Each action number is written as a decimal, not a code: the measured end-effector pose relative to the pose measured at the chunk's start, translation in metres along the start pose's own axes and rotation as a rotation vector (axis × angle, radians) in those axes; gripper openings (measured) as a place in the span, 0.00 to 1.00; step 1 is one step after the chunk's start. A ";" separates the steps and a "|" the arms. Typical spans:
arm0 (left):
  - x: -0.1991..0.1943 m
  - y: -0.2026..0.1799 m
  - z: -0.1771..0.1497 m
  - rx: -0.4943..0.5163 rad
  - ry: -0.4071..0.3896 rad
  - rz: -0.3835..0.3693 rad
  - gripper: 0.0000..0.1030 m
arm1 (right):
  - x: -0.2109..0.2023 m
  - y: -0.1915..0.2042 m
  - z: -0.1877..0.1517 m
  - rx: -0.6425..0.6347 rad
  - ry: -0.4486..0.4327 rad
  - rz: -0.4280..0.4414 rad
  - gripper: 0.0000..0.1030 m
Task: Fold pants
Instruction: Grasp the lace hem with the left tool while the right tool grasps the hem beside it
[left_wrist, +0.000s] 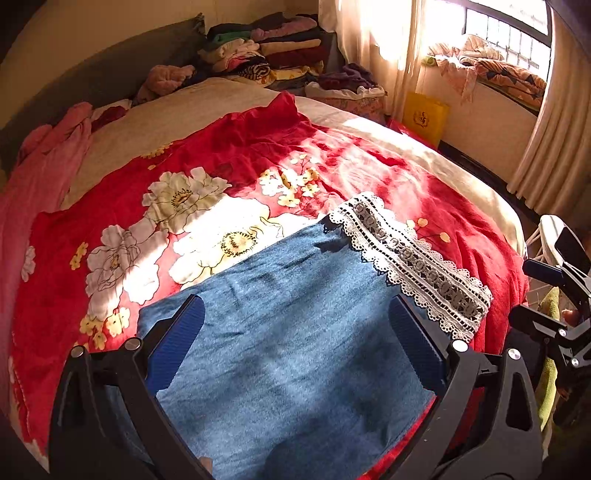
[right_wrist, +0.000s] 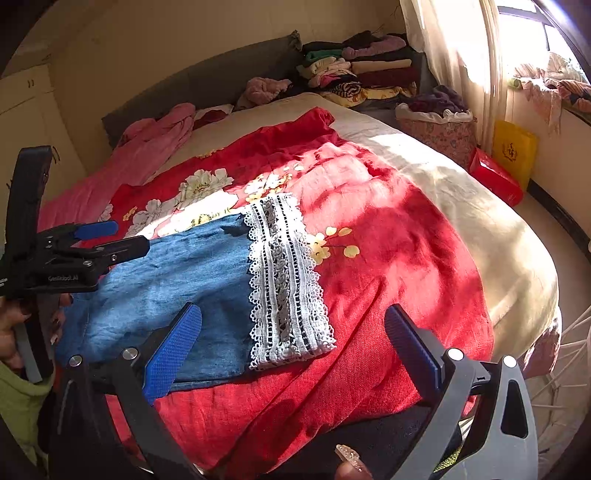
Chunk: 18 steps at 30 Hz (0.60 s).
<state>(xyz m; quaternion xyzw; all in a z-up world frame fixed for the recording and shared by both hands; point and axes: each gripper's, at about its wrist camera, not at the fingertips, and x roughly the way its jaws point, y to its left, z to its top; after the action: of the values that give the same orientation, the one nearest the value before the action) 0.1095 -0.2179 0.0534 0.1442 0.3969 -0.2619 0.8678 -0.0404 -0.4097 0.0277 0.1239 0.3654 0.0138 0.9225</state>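
Blue denim pants (left_wrist: 295, 317) with a white lace hem (left_wrist: 417, 262) lie flat on a red floral blanket (left_wrist: 229, 155) on the bed. My left gripper (left_wrist: 295, 314) is open and empty, hovering over the denim. It shows from the side in the right wrist view (right_wrist: 107, 240). My right gripper (right_wrist: 291, 332) is open and empty, over the lace hem (right_wrist: 288, 280) and the near edge of the pants (right_wrist: 166, 273). In the left wrist view it sits at the far right edge (left_wrist: 546, 295).
Pink clothes (left_wrist: 48, 155) lie on the bed's left side. Stacked folded clothes (left_wrist: 273, 48) sit at the head. A floral basket (right_wrist: 439, 129), a red box (right_wrist: 495, 177) and a yellow bag (right_wrist: 513, 151) stand on the floor by the curtained window.
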 end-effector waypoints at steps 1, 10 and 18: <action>0.005 -0.002 0.003 0.008 0.005 -0.003 0.91 | 0.002 0.000 0.000 0.005 0.003 0.002 0.96; 0.051 -0.004 0.028 0.027 0.054 -0.037 0.91 | 0.020 0.005 0.001 0.016 0.026 0.021 0.96; 0.078 -0.010 0.052 0.087 0.061 -0.058 0.91 | 0.033 0.000 0.005 0.054 0.041 0.027 0.96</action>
<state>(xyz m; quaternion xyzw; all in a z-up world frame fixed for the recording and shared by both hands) 0.1778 -0.2766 0.0269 0.1783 0.4153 -0.2994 0.8403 -0.0131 -0.4067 0.0094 0.1534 0.3825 0.0189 0.9109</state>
